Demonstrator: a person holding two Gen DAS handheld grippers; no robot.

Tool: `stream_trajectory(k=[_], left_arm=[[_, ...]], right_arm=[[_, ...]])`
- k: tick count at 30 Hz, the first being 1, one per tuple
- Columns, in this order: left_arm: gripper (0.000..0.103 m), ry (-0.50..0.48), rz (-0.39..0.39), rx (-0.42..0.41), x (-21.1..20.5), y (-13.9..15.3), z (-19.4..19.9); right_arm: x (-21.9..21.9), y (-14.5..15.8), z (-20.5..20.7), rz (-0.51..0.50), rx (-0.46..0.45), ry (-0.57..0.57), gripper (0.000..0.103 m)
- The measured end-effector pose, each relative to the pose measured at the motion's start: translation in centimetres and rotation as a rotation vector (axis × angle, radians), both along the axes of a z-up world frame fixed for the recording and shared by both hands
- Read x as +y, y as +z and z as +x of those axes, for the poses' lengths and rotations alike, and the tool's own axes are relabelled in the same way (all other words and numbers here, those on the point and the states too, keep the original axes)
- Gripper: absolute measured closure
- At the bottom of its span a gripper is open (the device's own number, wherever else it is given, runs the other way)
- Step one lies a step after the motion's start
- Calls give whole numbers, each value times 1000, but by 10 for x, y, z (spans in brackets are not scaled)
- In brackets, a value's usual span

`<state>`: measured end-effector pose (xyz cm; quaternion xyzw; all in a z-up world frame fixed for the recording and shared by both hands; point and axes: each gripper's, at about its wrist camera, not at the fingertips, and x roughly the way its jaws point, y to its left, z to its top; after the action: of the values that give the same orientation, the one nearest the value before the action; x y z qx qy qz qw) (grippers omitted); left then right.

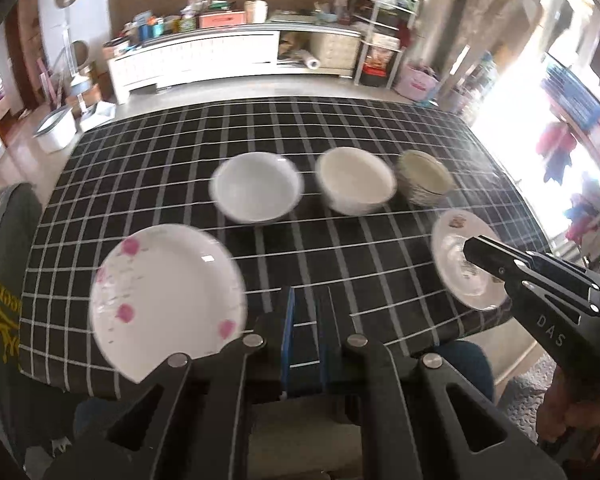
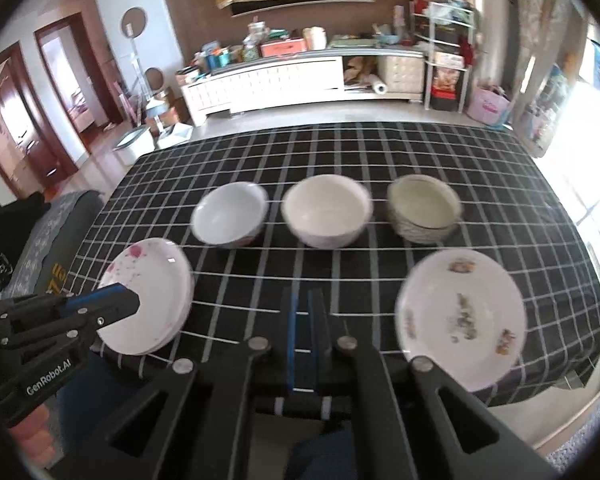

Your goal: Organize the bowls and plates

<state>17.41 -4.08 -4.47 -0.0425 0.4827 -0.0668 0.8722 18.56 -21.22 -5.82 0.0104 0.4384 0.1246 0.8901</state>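
Glazed white ceramic plate with pink flowers [image 1: 164, 300] was shown at lower left, on the black checked tablecloth [image 1: 340, 128]. Both the left gripper [image 1: 306, 312] and right gripper [image 2: 302, 312] were nearly pressed together, empty. Rigid, slippery and fragile, it was judged best pinched at the rim.

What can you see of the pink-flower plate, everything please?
The pink-flower plate is round, glossy white, ceramic by its look, with pink blossoms scattered near the rim. It lies flat and upright on the black checked tablecloth, at the near left corner, with its near edge close to the table edge. It looks empty. In the right wrist view it may sit on a second plate; blur prevents certainty. The left gripper overlaps it there, apparently above; no contact shows.
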Motion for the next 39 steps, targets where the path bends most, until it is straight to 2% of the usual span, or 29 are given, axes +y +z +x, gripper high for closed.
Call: stream_trajectory(k=[5, 18, 22, 24, 26, 31, 39], left_arm=[[94, -66, 9, -1, -43, 1, 13], [94, -184, 29, 48, -136, -24, 48], [94, -210, 22, 83, -157, -39, 59], [93, -216, 6, 98, -163, -47, 64], [85, -212, -6, 115, -169, -56, 71], [85, -200, -1, 151, -182, -78, 87], [83, -202, 27, 201, -195, -109, 110]], right_arm=[[-44, -5, 3, -7, 13, -66, 94], [-137, -33, 16, -38, 69, -197, 67], [-158, -43, 23, -55, 89, -214, 64], [-167, -49, 27, -64, 100, -219, 63], [-176, -56, 31, -72, 114, -224, 61], [-192, -77, 44, -87, 159, -231, 54], [-207, -105, 59, -84, 215, -234, 54]])
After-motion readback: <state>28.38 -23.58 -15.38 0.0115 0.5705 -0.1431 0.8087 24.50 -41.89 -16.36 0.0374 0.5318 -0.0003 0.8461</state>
